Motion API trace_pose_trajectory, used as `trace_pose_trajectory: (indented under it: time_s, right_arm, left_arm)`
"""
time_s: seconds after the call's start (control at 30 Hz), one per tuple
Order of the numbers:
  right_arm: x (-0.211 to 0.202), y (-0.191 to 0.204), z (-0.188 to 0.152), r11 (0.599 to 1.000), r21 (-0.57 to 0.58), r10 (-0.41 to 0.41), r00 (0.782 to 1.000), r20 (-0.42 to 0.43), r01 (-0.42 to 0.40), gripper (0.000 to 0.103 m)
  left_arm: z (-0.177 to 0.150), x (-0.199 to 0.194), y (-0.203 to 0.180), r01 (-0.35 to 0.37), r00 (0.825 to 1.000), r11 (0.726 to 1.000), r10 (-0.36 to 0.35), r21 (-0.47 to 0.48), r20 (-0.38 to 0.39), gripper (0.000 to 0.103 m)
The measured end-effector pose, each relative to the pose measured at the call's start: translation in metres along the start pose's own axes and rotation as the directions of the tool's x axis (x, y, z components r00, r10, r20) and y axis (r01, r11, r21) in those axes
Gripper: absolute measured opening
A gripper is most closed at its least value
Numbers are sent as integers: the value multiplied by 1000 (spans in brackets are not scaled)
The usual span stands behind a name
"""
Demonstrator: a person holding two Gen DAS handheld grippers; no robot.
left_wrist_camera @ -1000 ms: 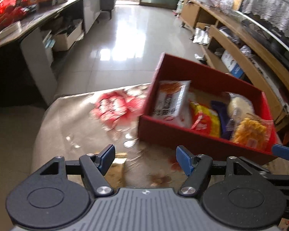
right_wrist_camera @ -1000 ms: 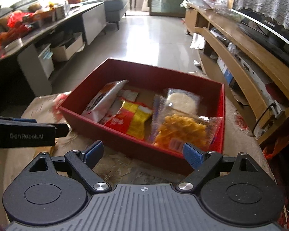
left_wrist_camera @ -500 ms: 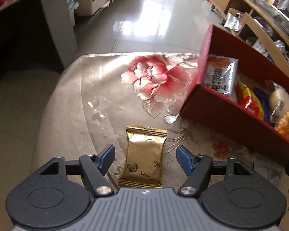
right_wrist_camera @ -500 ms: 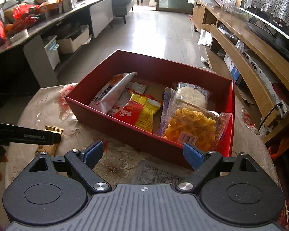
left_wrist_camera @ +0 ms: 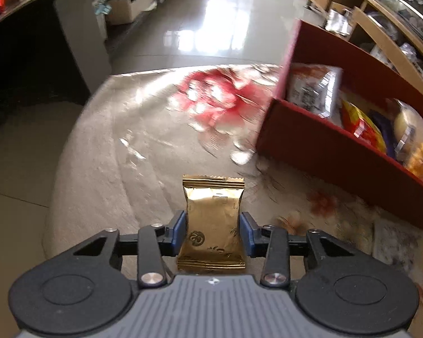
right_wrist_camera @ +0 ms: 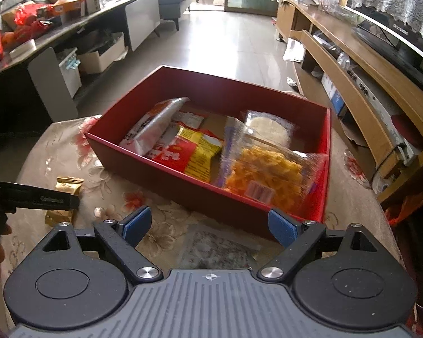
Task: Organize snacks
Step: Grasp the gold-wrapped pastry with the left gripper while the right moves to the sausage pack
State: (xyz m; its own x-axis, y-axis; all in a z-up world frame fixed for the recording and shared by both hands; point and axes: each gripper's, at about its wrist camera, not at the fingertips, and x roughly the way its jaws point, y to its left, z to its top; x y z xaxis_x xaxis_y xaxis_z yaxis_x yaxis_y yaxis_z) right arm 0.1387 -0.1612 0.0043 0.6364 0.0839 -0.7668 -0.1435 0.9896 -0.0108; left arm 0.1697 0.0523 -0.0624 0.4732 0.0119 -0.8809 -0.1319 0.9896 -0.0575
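A gold foil snack packet [left_wrist_camera: 213, 219] lies on the flowered tablecloth, and my left gripper [left_wrist_camera: 213, 232] is shut on its two sides. The packet also shows in the right wrist view [right_wrist_camera: 65, 194], partly behind the left gripper's finger [right_wrist_camera: 42, 198]. A red box [right_wrist_camera: 268, 98] stands on the table with several snack bags in it: a white bag [right_wrist_camera: 152, 126], a red and yellow bag [right_wrist_camera: 189, 152] and a clear bag of orange crackers [right_wrist_camera: 265, 171]. My right gripper [right_wrist_camera: 208, 224] is open and empty, in front of the box's near wall.
A flat grey patterned packet [right_wrist_camera: 217, 250] lies on the cloth just under my right gripper. The round table's edge [left_wrist_camera: 70, 146] curves at the left. A wooden TV cabinet [right_wrist_camera: 361, 84] runs along the right and a cluttered dark counter [right_wrist_camera: 42, 28] along the left.
My left gripper has closed from open onto the gold packet that lay between its fingers. The right gripper stays open and has moved only slightly.
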Motion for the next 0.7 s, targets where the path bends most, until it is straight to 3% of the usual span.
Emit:
trace_pose_trajectory:
  time_s: [0.4,0.57,0.7]
  right_arm:
    - [-11,-56,-42,988,145,-36,996,-84,48,93]
    - [-4,-58,-56,983,177,-30,990,-134,54,93]
    - [11,-61,-65,969,246,20,982,-186,26,93]
  left_arm:
    - [-44,-34,-39,141,990,977,-139,157,-24,39]
    - [-55,-39,-54,156,988,970,-153,186,-26,39]
    - [-53,-39,-56,159,987,970,-158,182,-23,39]
